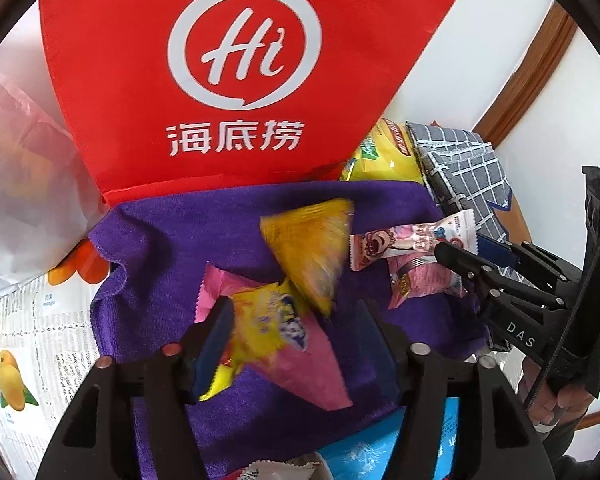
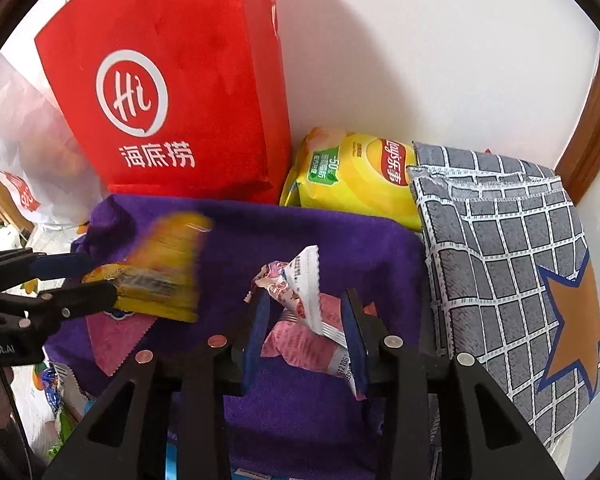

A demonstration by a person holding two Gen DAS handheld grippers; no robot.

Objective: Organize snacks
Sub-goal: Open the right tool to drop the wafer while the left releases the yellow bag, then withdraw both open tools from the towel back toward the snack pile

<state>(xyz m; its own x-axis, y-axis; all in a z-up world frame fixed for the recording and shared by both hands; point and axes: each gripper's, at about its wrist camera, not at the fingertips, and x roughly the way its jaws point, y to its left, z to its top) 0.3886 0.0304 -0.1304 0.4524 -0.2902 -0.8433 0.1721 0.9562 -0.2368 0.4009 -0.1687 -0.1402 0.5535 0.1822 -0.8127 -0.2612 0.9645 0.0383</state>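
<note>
Purple cloth (image 2: 300, 232) has a red bag (image 2: 172, 100) at its back edge. My left tongs (image 1: 296, 340) gape over a blurry yellow snack (image 1: 308, 248). My right tongs (image 2: 306, 340) stand apart around a pink snack (image 2: 304, 292) near the cloth's right edge.

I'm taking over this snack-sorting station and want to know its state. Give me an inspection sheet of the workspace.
Surface: purple towel spread over a fruit-print sheet.
Job's things: yellow packet, motion-blurred, above the towel; pink packet lying flat; white-and-pink packet standing on end; yellow crisp bag behind the towel.
Clutter: grey checked cloth; white plastic bag.
Grippers: left tongs open; right tongs open, with the white-and-pink packet between the pads, apparently loose.
Cables: thin dark cord at the left edge, by the left tongs.
Surroundings: red bag upright; white wall; wooden trim.
</note>
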